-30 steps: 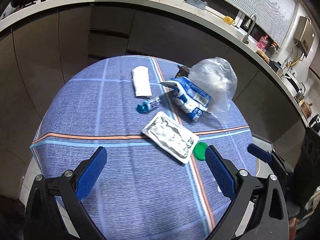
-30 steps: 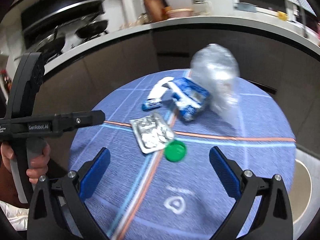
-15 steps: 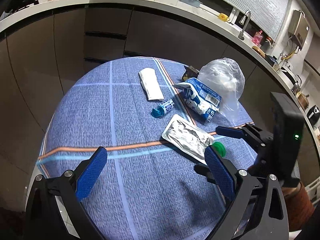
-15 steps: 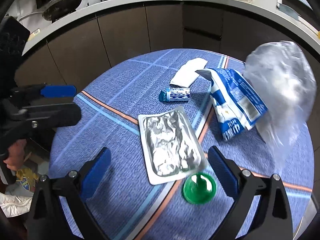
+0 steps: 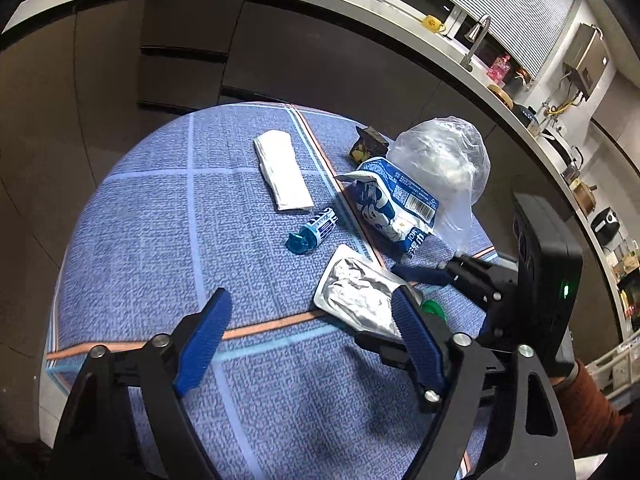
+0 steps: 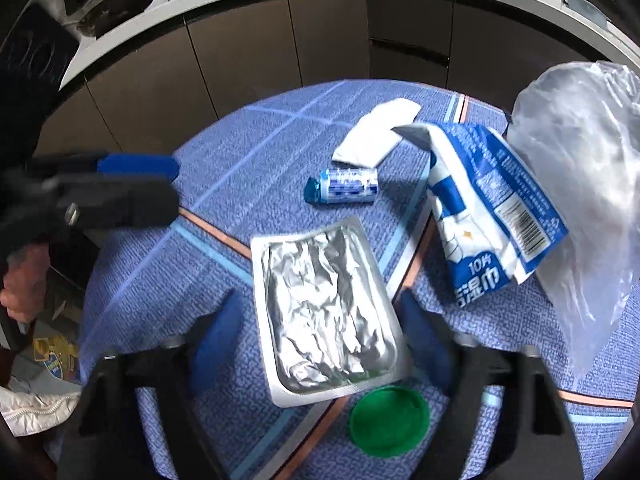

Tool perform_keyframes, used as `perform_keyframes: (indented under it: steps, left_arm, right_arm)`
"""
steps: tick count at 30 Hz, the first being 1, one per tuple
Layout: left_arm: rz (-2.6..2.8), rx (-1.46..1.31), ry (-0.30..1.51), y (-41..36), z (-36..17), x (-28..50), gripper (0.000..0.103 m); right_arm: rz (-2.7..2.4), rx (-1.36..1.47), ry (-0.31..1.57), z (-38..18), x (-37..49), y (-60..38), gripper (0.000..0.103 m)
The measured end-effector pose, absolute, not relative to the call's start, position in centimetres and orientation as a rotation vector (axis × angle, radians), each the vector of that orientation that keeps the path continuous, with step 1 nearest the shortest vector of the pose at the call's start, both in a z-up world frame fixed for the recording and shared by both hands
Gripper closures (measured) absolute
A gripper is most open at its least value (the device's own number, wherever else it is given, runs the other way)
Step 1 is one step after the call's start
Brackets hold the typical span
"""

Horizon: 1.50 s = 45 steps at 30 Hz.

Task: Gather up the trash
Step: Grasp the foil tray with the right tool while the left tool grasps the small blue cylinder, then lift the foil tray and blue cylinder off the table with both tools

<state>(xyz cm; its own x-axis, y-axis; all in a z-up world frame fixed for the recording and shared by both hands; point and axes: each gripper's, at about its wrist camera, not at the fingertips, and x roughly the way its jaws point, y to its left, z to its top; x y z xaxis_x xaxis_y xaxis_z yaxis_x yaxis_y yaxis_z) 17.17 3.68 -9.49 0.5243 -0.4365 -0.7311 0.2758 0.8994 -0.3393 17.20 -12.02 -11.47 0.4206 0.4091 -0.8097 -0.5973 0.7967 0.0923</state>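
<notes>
A round table under a blue woven cloth with orange and pale-blue stripes (image 5: 160,240) carries the litter. A folded white paper napkin (image 5: 283,176) lies toward the far edge. Nearer the middle rests a small blue-and-white tube with a blue cap (image 5: 314,232). A crumpled silver foil tray (image 5: 358,296) sits toward the right edge, a green plastic lid (image 5: 434,307) touching it. Behind them a blue-and-white wet-wipe packet (image 5: 394,208) leans against a clear plastic bag (image 5: 444,160). The left gripper (image 5: 312,348) hovers with jaws spread wide; the right gripper (image 5: 404,304) straddles the tray.
</notes>
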Motion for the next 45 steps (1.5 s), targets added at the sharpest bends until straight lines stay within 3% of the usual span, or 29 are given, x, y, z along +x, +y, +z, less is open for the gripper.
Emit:
perform_keyframes:
  steps: [4,8,17,31,38,45]
  left_arm:
    - [-0.434,-0.113,0.918,2.2,-9.7,18.5,0.04]
    - [-0.441,-0.028,0.913,0.4,-10.1,20.2,0.041]
    - [-0.442,0.041,0.978,-2.2,-11.9,24.2,0.056]
    - [-0.443,0.044,1.036,-3.8,-13.6,26.1,0.068]
    - [-0.439,0.031,1.036,-3.9,-13.2,25.4,0.089]
    - [-0.444,-0.028,0.981,-3.9,-10.1,21.8,0.091]
  right_arm:
    - [0.61,-0.217,0.917,-11.1,16.1,-12.6,0.036]
    - [0.566,-0.171,0.901,-10.5,14.4,-14.1,0.036]
    - [0.513,-0.031,0.877,-9.4,12.2,-17.5,0.036]
    - [0.49,0.005,0.855,-8.8,12.2,-18.0,0.036]
    - [0.459,0.035,0.833,-8.1,11.3,-18.3,0.036]
    - [0.424,0.078,0.796,-7.1,9.5,-19.6,0.036]
